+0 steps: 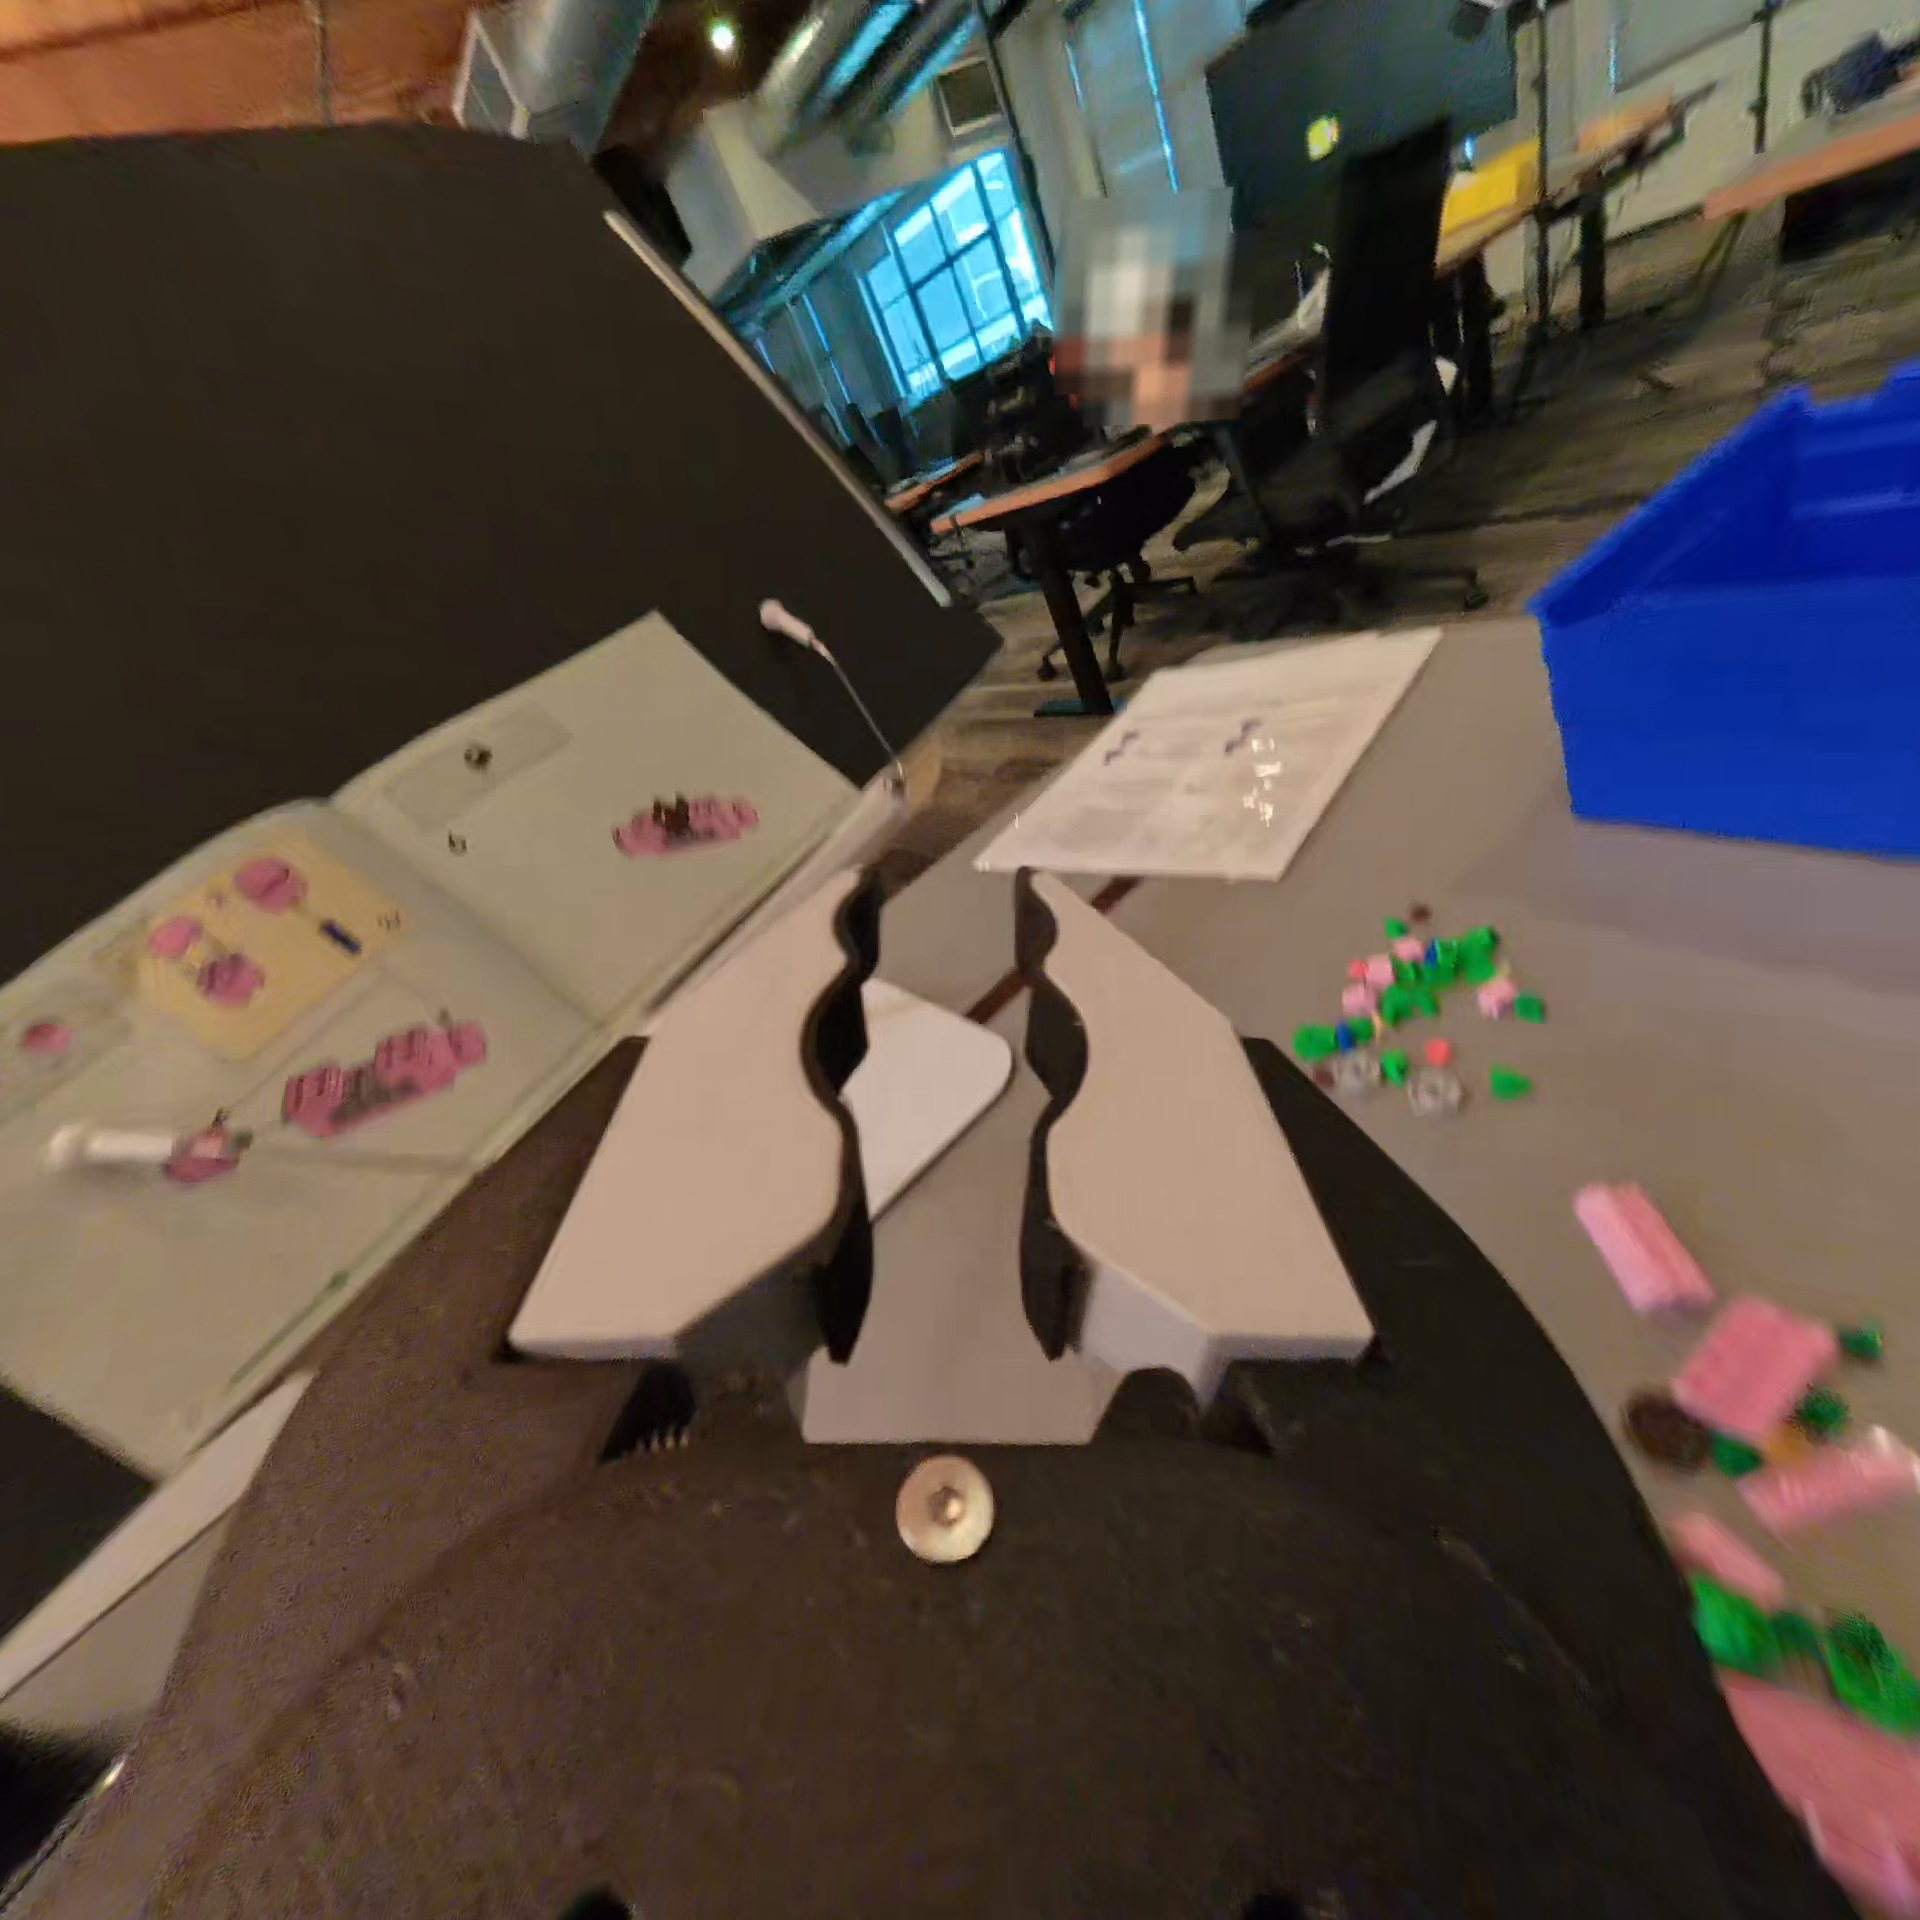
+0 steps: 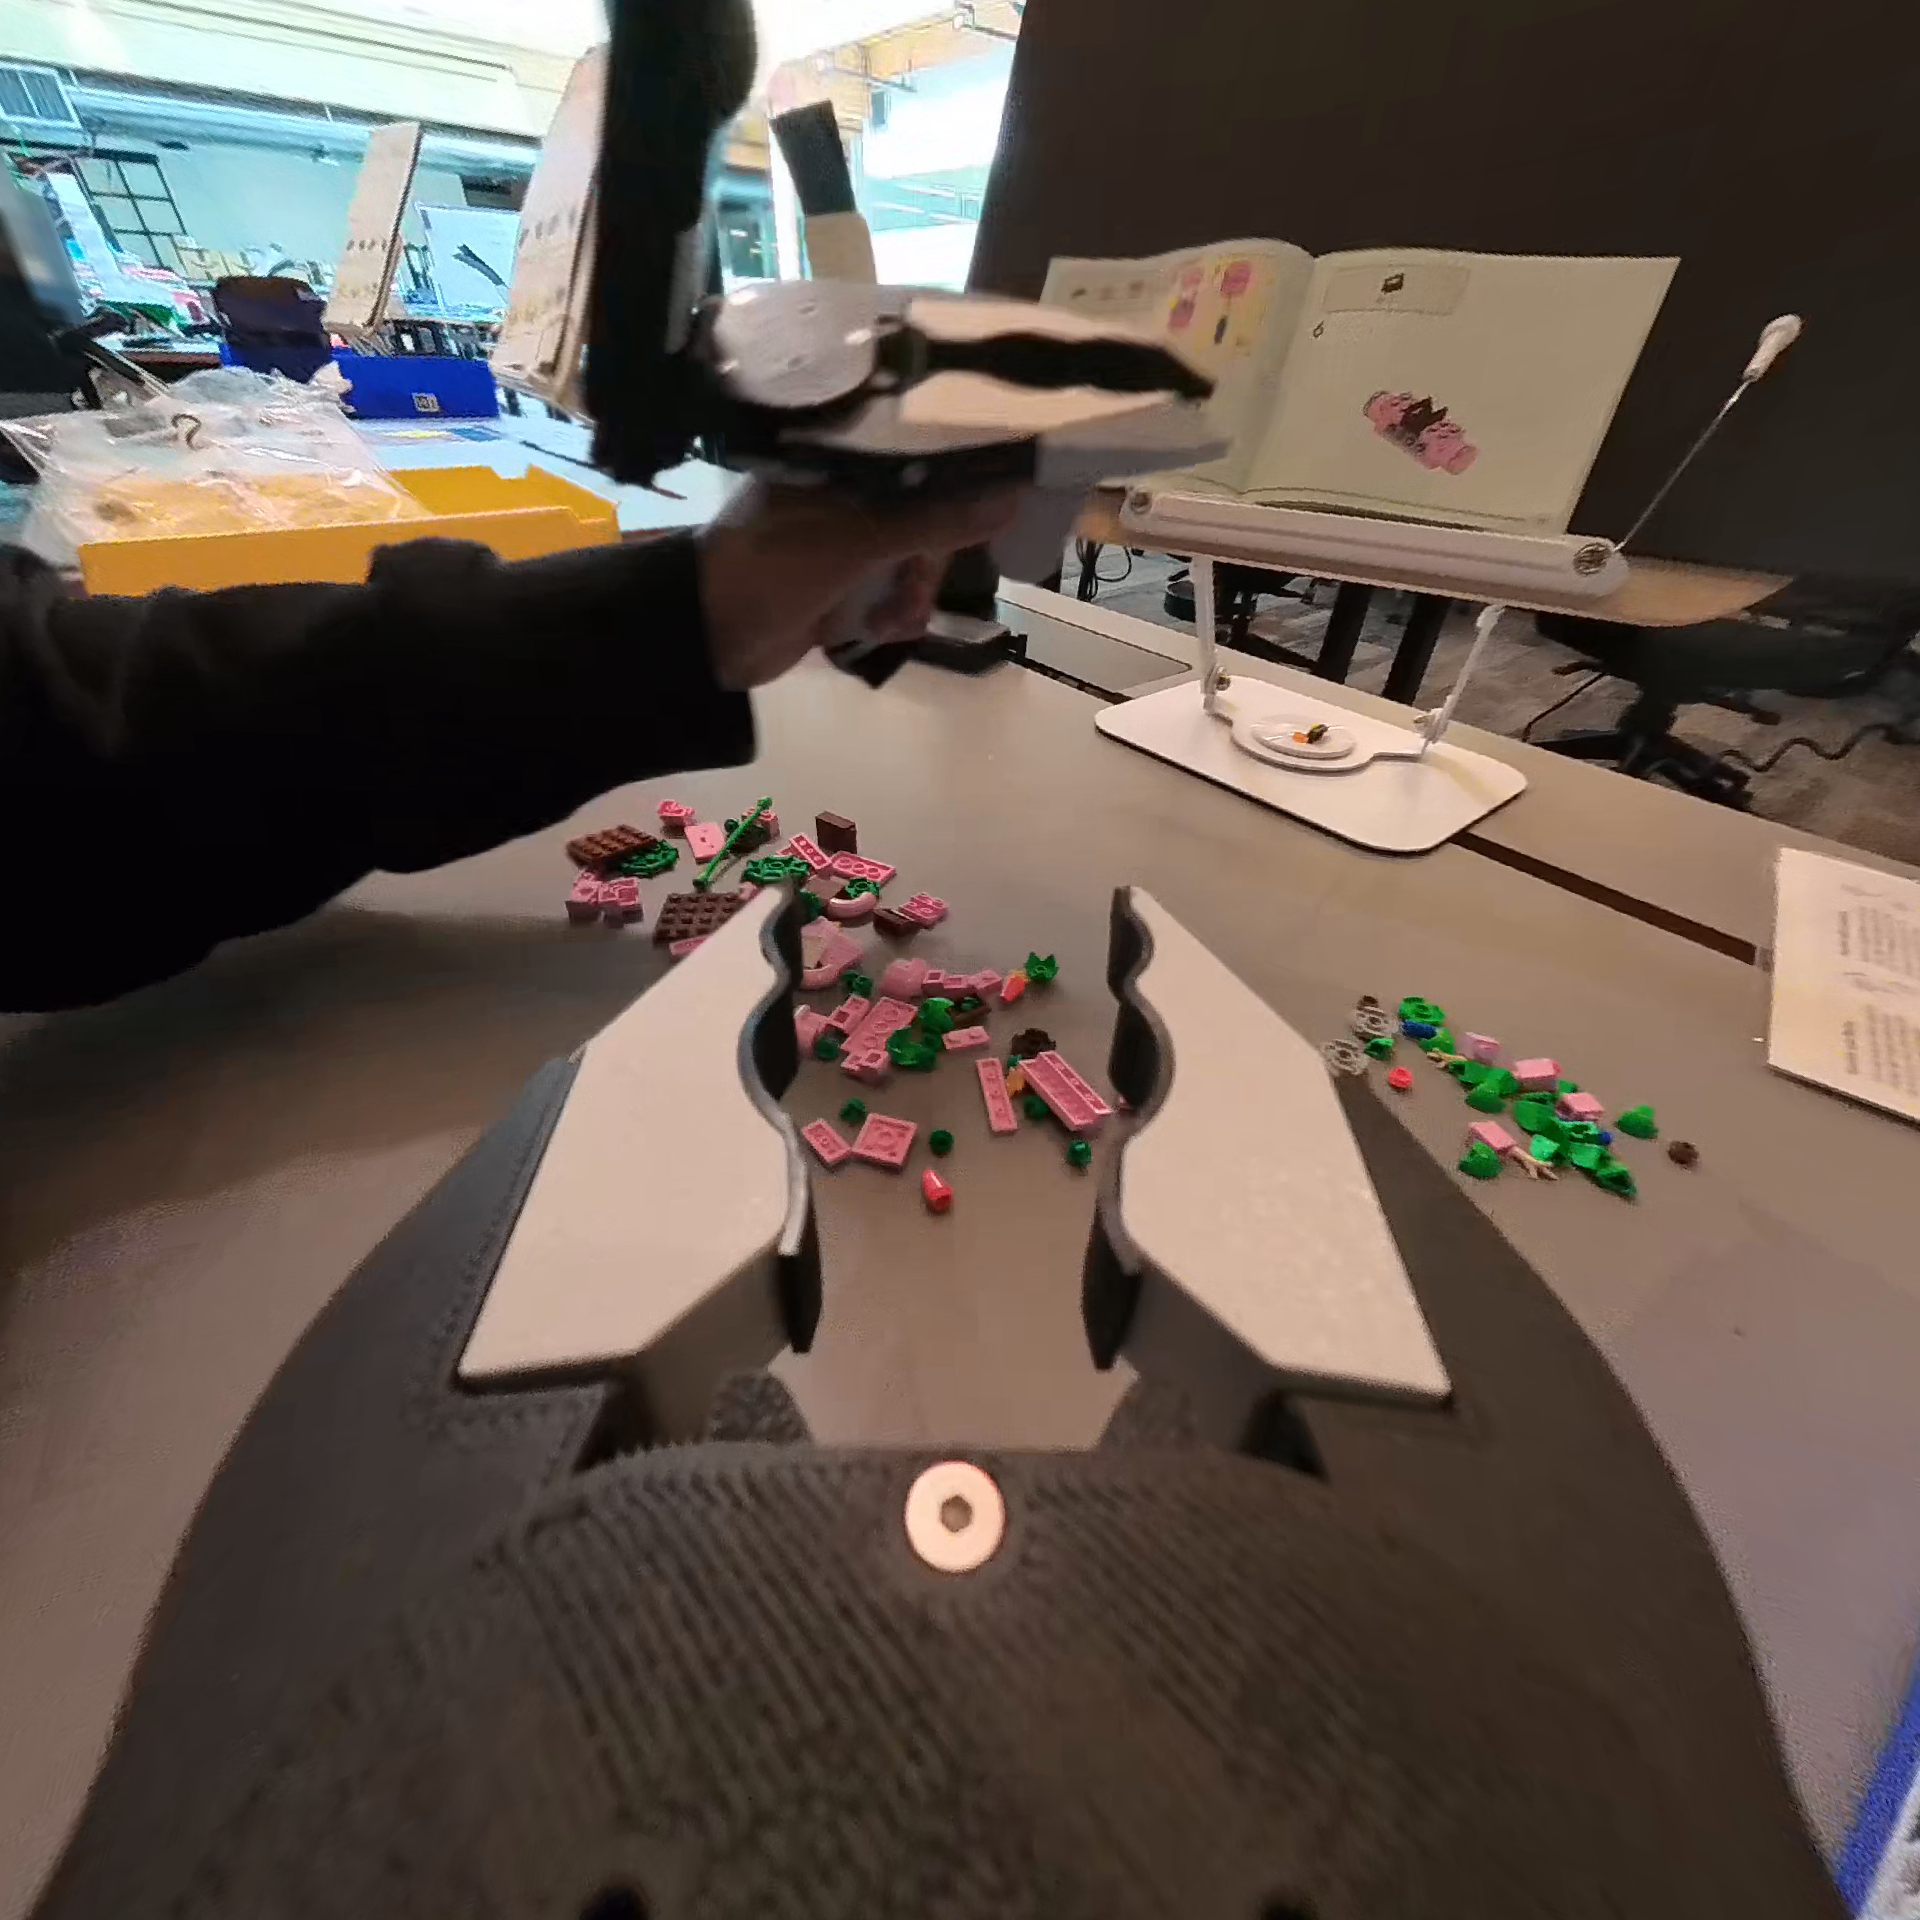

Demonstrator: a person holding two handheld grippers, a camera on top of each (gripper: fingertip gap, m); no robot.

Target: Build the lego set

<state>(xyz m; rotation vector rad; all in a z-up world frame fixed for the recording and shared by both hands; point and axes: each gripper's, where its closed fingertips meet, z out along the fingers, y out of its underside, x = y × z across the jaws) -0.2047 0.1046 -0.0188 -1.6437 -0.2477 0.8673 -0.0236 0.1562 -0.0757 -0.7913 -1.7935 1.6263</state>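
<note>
Left tongs (image 1: 945, 894) hanging above the worktop (image 1: 1662, 1091) with a narrow gap between the fingers, gripping nothing, pointing toward the open instruction booklet (image 1: 436, 935). Right tongs (image 2: 945, 904) standing wide apart, empty, hovering low over the main heap of lego pieces (image 2: 894, 1018).

Taking that heap as the landmark: pink plates, green leaf bits and brown plates lying loose on the grey worktop (image 2: 312, 1091), some showing between the right fingers (image 2: 644, 1143). Lying to the right of the heap, well apart from it, a smaller cluster of green and pink pieces (image 2: 1517, 1101). Resting beyond the heap, on a white stand (image 2: 1320, 769), the booklet (image 2: 1444, 374), opened to pages with pink brick drawings. Lying farther right of the small cluster, a printed paper sheet (image 2: 1849, 997) at the worktop edge.

Hovering above and behind the heap, the left tongs (image 2: 1195, 400), gripped by a hand (image 2: 831, 592) in a dark sleeve (image 2: 364, 727), aimed at the booklet. Sitting far left behind the heap, a yellow bin (image 2: 343, 530) with clear plastic bags (image 2: 197, 447).

Seen from the left wrist: heap blurred at lower right (image 1: 1766, 1455), small cluster (image 1: 1413, 997) beyond it, blue bin (image 1: 1745, 644) farther back, paper sheet (image 1: 1216, 769) beside the bin.
</note>
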